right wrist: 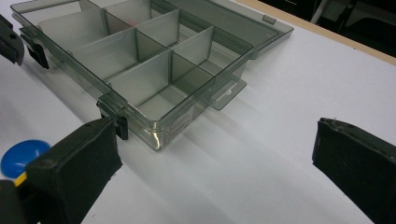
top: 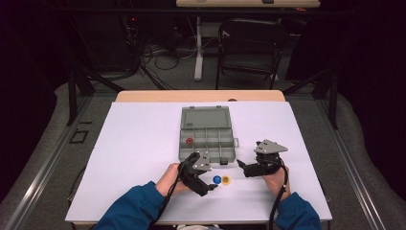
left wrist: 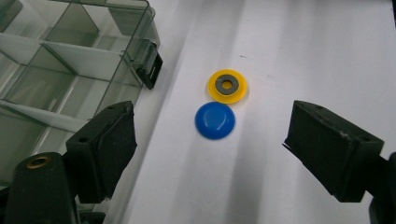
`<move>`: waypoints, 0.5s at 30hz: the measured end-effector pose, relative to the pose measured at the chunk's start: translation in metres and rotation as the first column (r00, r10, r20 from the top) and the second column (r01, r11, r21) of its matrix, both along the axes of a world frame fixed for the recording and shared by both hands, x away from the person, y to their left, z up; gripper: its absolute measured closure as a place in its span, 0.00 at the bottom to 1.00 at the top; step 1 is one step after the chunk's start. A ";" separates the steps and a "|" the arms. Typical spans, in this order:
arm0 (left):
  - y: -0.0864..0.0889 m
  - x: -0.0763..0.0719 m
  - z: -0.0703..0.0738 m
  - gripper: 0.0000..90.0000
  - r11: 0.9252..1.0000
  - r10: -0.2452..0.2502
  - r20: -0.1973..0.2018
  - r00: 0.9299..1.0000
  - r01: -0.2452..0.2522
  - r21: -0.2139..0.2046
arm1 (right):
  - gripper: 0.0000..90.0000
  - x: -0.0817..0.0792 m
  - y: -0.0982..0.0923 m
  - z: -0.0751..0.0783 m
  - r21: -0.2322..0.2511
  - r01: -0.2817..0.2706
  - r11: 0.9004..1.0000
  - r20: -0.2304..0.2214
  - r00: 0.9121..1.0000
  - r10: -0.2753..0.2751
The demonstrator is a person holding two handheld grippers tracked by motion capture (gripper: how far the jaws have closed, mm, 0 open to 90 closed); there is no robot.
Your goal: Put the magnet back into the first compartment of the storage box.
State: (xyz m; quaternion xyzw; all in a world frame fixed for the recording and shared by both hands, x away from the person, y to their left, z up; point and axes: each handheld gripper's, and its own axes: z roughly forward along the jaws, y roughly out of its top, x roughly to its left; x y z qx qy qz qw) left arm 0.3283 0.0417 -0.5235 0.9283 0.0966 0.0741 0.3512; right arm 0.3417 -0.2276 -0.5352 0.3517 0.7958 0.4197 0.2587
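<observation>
Both grippers hang just above a white table — the left gripper (top: 210, 188), held in a person's left hand (top: 168, 178), has its jaws spread wide with nothing pressed between them, and the right gripper (top: 241, 165) likewise stands wide and holds nothing. In the left gripper view, a blue disc (left wrist: 215, 121) lies flat on the table, dome side up, in the gap between the two black jaws but clear of both pads (left wrist: 108, 140). Touching its far edge is a yellow disc (left wrist: 227, 86) with a grey ring at its centre. Seen from the high view, the pair sits side by side near the table's front edge, between the two grippers and just in front of the organiser box (top: 208, 143), blue disc (top: 217, 179) to the left and yellow disc (top: 226, 180) to the right.

That box — clear grey plastic, divided into compartments — stands with its lid (top: 206, 117) folded flat away from the person. A small red disc (top: 189, 141) rests in a compartment on the left side of the box. In the right gripper view, the box's near corner and a black latch (right wrist: 120, 122) sit close to one jaw, while the blue disc (right wrist: 22, 157) peeks out at the lower left. Blue sleeves (top: 134, 208) enter from the bottom of the high view.
</observation>
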 end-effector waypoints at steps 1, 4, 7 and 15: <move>-0.001 0.000 -0.001 0.21 1.000 -0.003 -0.004 1.000 0.003 0.007 | 0.00 0.000 0.000 0.000 0.000 0.000 1.000 0.000 1.000 0.000; -0.005 0.001 -0.005 0.29 1.000 -0.014 -0.009 1.000 0.014 0.015 | 0.00 0.000 0.000 0.000 0.001 0.001 1.000 -0.002 1.000 -0.001; -0.008 0.003 -0.009 0.35 1.000 -0.019 -0.018 1.000 0.020 0.018 | 0.00 0.000 0.000 0.000 0.000 0.000 1.000 -0.001 1.000 0.000; -0.016 0.009 -0.018 0.54 0.999 -0.034 -0.042 0.999 0.035 0.033 | 0.00 0.000 0.000 0.000 0.002 0.001 1.000 -0.002 1.000 -0.001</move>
